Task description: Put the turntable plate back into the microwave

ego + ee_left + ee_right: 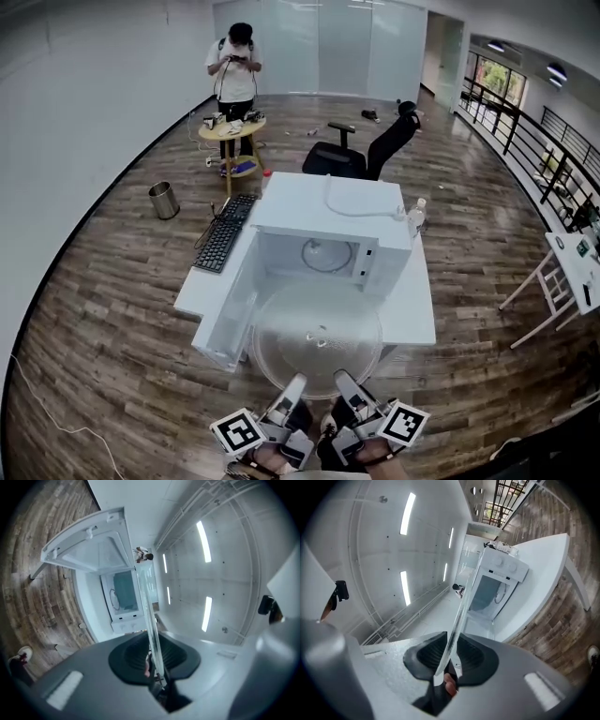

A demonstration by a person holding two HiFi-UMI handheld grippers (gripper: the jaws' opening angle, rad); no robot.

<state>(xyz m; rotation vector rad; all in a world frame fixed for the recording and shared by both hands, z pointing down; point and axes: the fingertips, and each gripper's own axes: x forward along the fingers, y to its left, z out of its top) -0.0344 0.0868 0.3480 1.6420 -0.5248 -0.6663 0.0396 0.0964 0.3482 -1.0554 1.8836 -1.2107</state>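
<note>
The round clear glass turntable plate (317,337) hangs level in front of the white microwave (330,208), whose door (230,309) swings open to the left. A roller ring (326,255) lies in the cavity. My left gripper (292,389) and right gripper (345,384) are both shut on the plate's near rim, side by side. In the left gripper view the plate (147,606) runs edge-on out of the left gripper (154,660) toward the open cavity (123,595). In the right gripper view the plate (464,606) is clamped in the right gripper (447,660), the microwave (494,588) ahead.
The microwave stands on a white table (412,314) with a black keyboard (223,232) at its left and a bottle (417,216) at its right. Behind are a black office chair (370,150), a metal bin (163,200) and a person (234,66) at a round table.
</note>
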